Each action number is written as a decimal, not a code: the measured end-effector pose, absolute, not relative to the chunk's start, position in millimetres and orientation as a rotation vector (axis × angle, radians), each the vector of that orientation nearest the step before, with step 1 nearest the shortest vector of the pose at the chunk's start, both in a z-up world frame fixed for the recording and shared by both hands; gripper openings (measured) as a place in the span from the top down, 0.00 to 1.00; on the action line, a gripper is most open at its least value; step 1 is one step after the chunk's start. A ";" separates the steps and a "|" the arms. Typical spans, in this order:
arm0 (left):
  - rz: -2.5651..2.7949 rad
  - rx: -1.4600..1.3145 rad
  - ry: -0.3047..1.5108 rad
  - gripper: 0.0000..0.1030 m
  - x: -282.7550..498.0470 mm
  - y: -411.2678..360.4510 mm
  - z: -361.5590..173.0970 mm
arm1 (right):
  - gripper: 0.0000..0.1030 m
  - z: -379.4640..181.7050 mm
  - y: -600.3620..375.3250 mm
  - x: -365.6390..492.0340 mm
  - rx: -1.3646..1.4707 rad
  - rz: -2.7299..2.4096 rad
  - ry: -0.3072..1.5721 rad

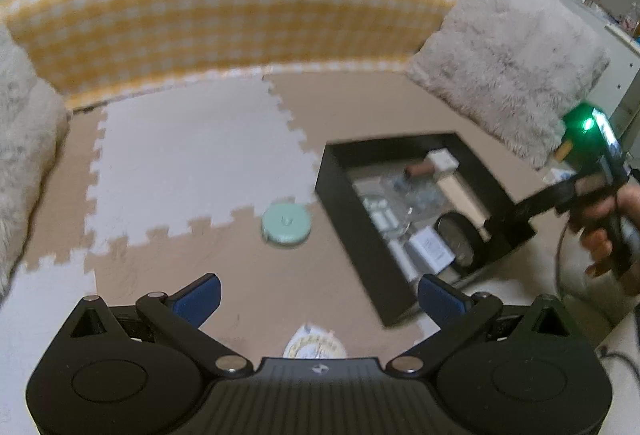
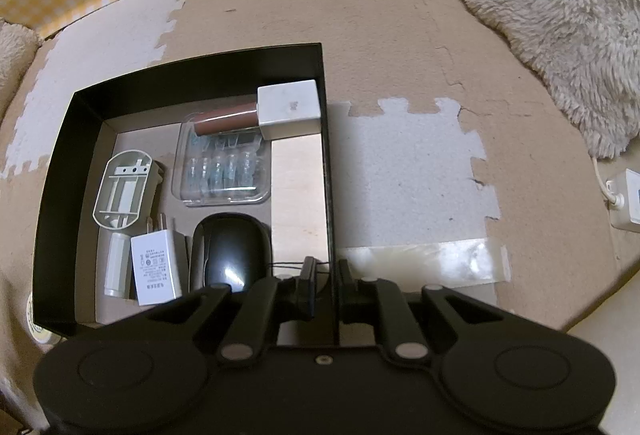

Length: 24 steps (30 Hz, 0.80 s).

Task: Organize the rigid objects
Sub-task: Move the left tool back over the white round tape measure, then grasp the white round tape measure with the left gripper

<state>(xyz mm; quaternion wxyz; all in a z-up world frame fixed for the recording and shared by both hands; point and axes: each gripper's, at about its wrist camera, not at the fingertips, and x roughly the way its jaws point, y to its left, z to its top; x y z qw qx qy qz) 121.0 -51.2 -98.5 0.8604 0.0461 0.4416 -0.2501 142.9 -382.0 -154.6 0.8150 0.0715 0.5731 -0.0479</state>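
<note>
A black open box (image 1: 352,235) lies on the foam floor mat; in the right wrist view its right wall (image 2: 326,155) runs up the middle. My right gripper (image 2: 325,285) is shut on that wall near its front end. Inside lie a black mouse (image 2: 230,251), a white charger (image 2: 156,271), a clear plastic case (image 2: 222,167), a brown tube (image 2: 226,123), a white cube (image 2: 289,109) and a white plastic frame (image 2: 122,189). My left gripper (image 1: 318,299) is open and empty above the mat. A round mint-green disc (image 1: 286,225) lies ahead of it, left of the box.
A yellow checked cushion wall (image 1: 224,15) bounds the back. Fluffy grey pillows lie at the right (image 1: 508,75) and left (image 1: 20,139). A round printed item (image 1: 314,345) sits just under my left gripper. A white adapter with cord (image 2: 624,195) and a tape strip (image 2: 424,263) lie right of the box.
</note>
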 end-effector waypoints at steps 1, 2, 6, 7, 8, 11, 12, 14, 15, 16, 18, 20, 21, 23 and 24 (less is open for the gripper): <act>-0.522 0.104 0.944 0.00 120.2 -50.3 -104.1 | 0.88 -154.6 -382.4 142.6 0.155 -0.104 1.222; -0.520 0.113 0.961 0.00 119.8 -50.6 -109.8 | 0.88 -154.7 -381.8 142.8 0.152 -0.104 1.221; -0.524 0.125 1.041 0.00 120.1 -53.4 -128.8 | 0.88 -154.8 -381.2 142.4 0.152 -0.106 1.218; -0.531 0.121 1.063 0.00 120.8 -54.2 -133.0 | 0.88 -154.9 -381.4 142.2 0.153 -0.106 1.217; -0.532 0.123 1.078 0.00 120.7 -54.8 -136.5 | 0.88 -155.0 -381.7 142.1 0.156 -0.106 1.217; -0.499 0.149 1.111 0.00 121.7 -57.0 -148.5 | 0.88 -154.8 -380.4 142.4 0.145 -0.105 1.218; -0.488 0.149 1.117 0.00 122.7 -57.1 -151.4 | 0.88 -154.8 -379.8 142.5 0.140 -0.105 1.219; -0.483 0.144 1.131 0.00 125.2 -57.6 -156.5 | 0.88 -154.7 -378.5 143.1 0.132 -0.104 1.221; -0.481 0.150 1.134 0.02 125.8 -58.9 -158.7 | 0.88 -154.4 -378.1 143.3 0.131 -0.104 1.222; -0.479 0.164 1.134 0.05 125.9 -61.0 -160.5 | 0.88 -154.3 -378.2 143.4 0.130 -0.103 1.223; -0.484 0.196 1.138 0.12 125.7 -67.0 -164.6 | 0.88 -154.0 -378.0 143.5 0.128 -0.102 1.223; -0.490 0.212 1.149 0.17 125.1 -71.4 -169.1 | 0.88 -153.8 -378.0 143.4 0.128 -0.102 1.223; -0.492 0.220 1.152 0.21 124.8 -73.1 -171.1 | 0.88 -153.8 -377.9 143.2 0.127 -0.102 1.223; -0.492 0.241 1.155 0.25 124.9 -76.3 -174.3 | 0.88 -153.8 -378.0 143.4 0.128 -0.102 1.223; -0.489 0.251 1.154 0.29 125.5 -77.6 -175.8 | 0.88 -153.9 -377.9 143.5 0.128 -0.102 1.223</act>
